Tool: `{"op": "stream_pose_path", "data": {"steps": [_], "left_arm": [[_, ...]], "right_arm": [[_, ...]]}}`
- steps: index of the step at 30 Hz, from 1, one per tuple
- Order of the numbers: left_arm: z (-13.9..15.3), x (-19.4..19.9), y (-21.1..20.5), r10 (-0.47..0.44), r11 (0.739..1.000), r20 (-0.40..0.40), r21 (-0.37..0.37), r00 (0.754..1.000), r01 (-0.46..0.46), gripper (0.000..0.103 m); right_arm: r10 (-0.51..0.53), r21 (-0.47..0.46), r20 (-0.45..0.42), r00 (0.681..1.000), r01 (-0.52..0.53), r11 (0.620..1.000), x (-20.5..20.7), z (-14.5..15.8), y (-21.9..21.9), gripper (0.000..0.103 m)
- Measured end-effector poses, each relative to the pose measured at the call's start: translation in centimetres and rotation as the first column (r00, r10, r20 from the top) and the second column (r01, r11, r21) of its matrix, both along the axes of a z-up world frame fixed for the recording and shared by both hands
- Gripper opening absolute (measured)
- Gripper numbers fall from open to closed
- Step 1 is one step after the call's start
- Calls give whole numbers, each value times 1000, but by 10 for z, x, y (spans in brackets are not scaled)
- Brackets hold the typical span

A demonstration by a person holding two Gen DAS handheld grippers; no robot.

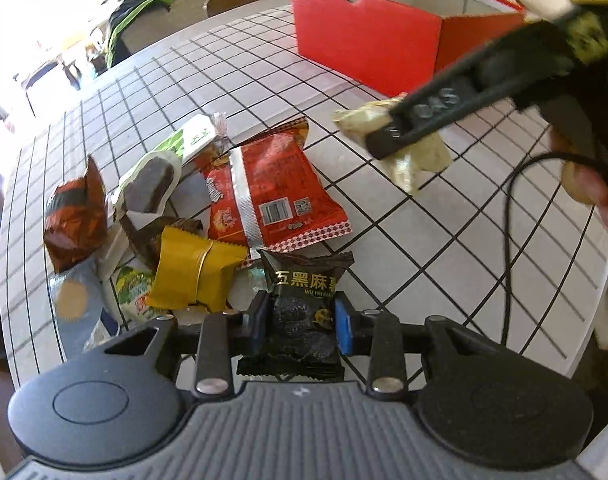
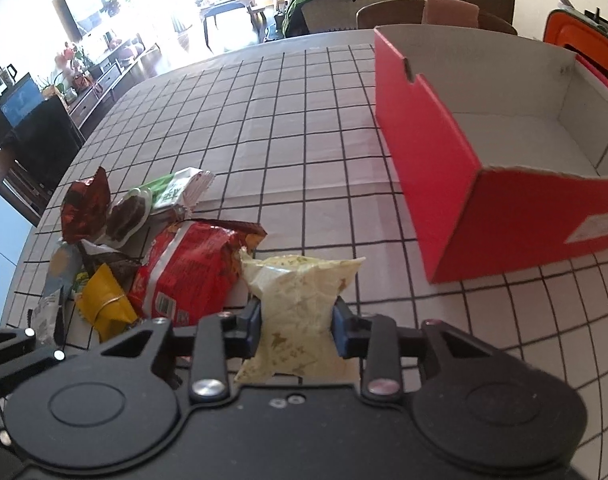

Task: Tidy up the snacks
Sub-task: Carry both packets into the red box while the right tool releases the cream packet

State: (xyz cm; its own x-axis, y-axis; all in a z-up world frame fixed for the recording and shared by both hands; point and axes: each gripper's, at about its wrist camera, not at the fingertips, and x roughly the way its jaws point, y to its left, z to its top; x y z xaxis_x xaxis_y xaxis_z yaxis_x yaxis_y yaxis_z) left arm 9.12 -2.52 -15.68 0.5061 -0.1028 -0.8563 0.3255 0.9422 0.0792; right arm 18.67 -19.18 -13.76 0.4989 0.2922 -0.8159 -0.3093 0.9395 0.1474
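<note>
While the left tool pinches a black sesame packet and the right tool clamps a pale crinkly pouch across its waist — both light, soft, slippery — the red box waits at two o'clock on the counter, snack pile at nine.

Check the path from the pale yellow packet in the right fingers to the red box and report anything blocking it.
Nothing visible blocks it. Bare checked tablecloth lies between the pale yellow packet and the red box, whose top is open and whose visible inside holds nothing. The other snacks sit left of the packet.
</note>
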Motion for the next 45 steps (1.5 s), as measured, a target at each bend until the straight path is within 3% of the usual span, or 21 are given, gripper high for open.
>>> {"op": "stream_pose_path", "data": {"steps": [12,26,36,45], "left_arm": [[42,-3,16,149,977,14,-154,989,-145,33],[117,47,-26,142,967,143,-233,979,-106,33],[138,121,-95,91,969,165,-241,982,-50,33],[128,182,-151,114,966,96,-245,989,-87,33]], "right_arm": [[-7,33,50,999,5,999,-23,47,-34,34],[-42,31,184,982,37,999,12,111,-88,34],[-87,-5,204,975,90,996,74,120,-146,34],[-76,-70,152,986,87,994,127,103,-198,34]]}}
